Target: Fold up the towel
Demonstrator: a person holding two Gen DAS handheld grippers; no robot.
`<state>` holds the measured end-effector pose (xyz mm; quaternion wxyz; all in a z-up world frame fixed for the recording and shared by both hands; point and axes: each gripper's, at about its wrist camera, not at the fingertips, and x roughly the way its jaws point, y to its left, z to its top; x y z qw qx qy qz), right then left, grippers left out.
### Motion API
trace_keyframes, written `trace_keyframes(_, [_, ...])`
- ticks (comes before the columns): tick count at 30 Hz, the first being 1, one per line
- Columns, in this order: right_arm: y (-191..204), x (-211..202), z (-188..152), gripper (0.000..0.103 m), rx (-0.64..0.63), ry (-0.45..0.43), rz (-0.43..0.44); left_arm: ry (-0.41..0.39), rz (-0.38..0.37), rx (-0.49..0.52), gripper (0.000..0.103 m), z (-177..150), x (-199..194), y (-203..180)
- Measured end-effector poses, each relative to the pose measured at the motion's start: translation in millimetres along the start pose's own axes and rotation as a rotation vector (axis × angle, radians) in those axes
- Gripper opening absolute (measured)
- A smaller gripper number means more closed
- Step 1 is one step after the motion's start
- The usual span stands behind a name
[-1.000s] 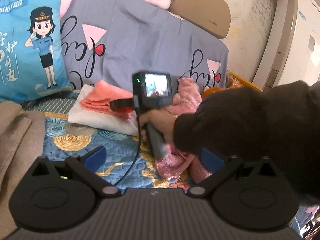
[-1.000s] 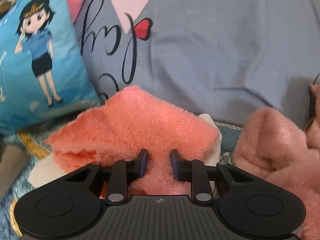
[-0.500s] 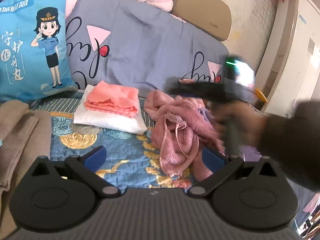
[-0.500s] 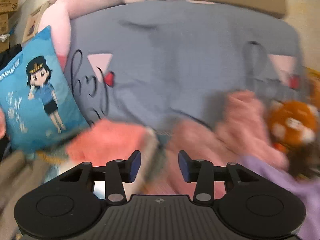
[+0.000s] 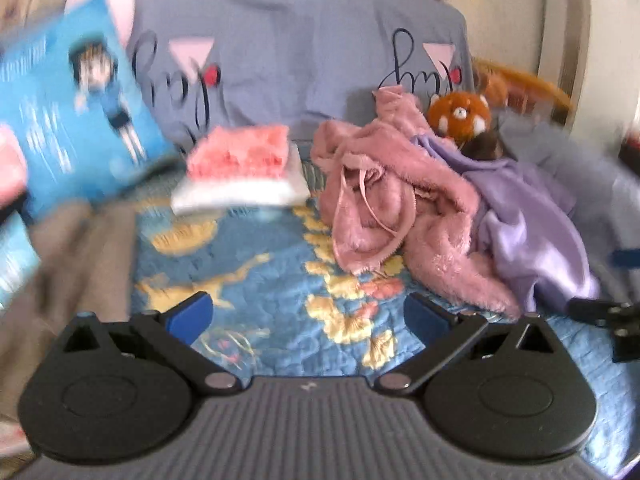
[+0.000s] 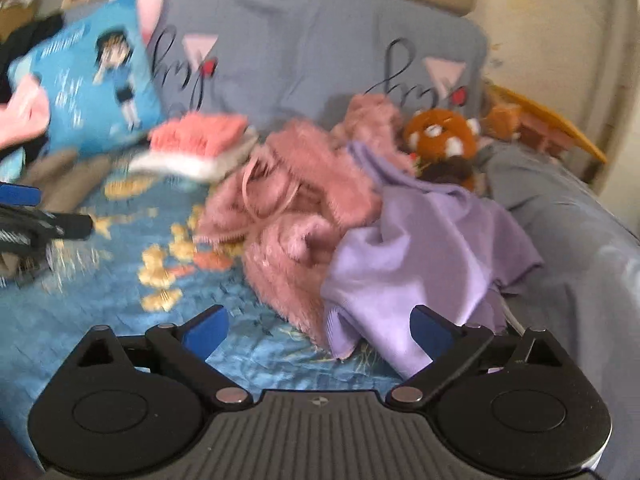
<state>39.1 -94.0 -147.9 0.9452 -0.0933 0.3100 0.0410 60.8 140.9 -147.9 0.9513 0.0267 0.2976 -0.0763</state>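
Two towels look done: a coral towel (image 5: 239, 148) folded on a white one (image 5: 240, 196), far left by the blue cushion (image 5: 76, 108). Pink towel (image 6: 296, 216) & purple one (image 6: 424, 252) lie crumpled at right, prob. next. Left gripper (image 5: 308, 314) & right gripper (image 6: 320, 326) both spread apart, empty. Patterned blue quilt (image 5: 256, 280) on a bed, grey pillow (image 5: 300, 52) behind, plush toy (image 5: 460, 114) far right.
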Motion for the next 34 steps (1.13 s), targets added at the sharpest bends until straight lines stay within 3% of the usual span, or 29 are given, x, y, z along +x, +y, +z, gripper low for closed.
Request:
trace_keyframes(3, [3,-14,20,0.099,0.000,0.012,-0.048,-0.044,0.051,0.077,0.103,30,-31,-35])
trace_keyframes(7, [0,-40,36,0.103,-0.019,-0.042,-0.111,-0.080,0.047,0.025,0.103,68,-66,-58])
trace_keyframes(11, [-17,-54,30,0.103,0.050,-0.043,-0.066,-0.076,0.060,-0.001,0.103,87,-89,-78])
trace_keyframes(20, [-49,-68,8,0.103,0.201,-0.027,0.021,-0.032,0.121,0.021,0.103,84,-115,-126])
trace_keyframes(25, [-55,-71,1,0.103,0.196,-0.039,-0.031,-0.019,0.100,0.031,0.103,78,-116,-144])
trace_keyframes(34, [-63,-73,-2,0.102,0.231,-0.043,-0.032,-0.044,0.094,0.047,0.103,77,-124,-156])
